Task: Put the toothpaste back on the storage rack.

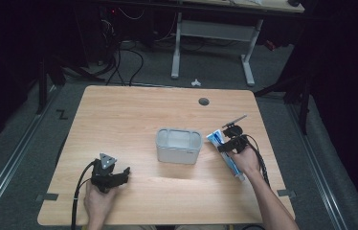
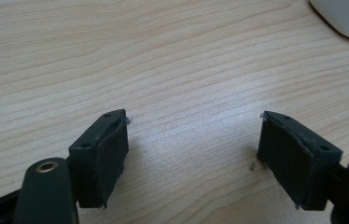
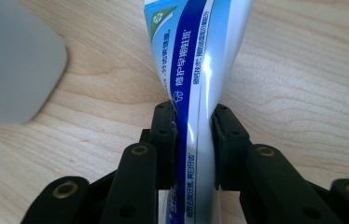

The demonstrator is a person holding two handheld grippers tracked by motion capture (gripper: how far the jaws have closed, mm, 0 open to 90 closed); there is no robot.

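Your right gripper [image 3: 193, 126] has its jaws pinching the toothpaste tube [image 3: 196, 60], which lies on the desk [image 1: 119, 120] at approx 3 o'clock of the grey bin [image 1: 178, 145]. Grab's done; lift & drop-in probably remain. Left gripper [image 2: 191, 154] idles w/ jaws spread, empty.

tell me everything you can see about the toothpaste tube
The toothpaste tube is a soft, glossy plastic tube, white and light blue with a dark blue stripe, printed text and a green mark near its flat end. The right hand-held gripper pinches its middle from both sides. In the high view it lies aslant at the table's right, beside the grey bin.
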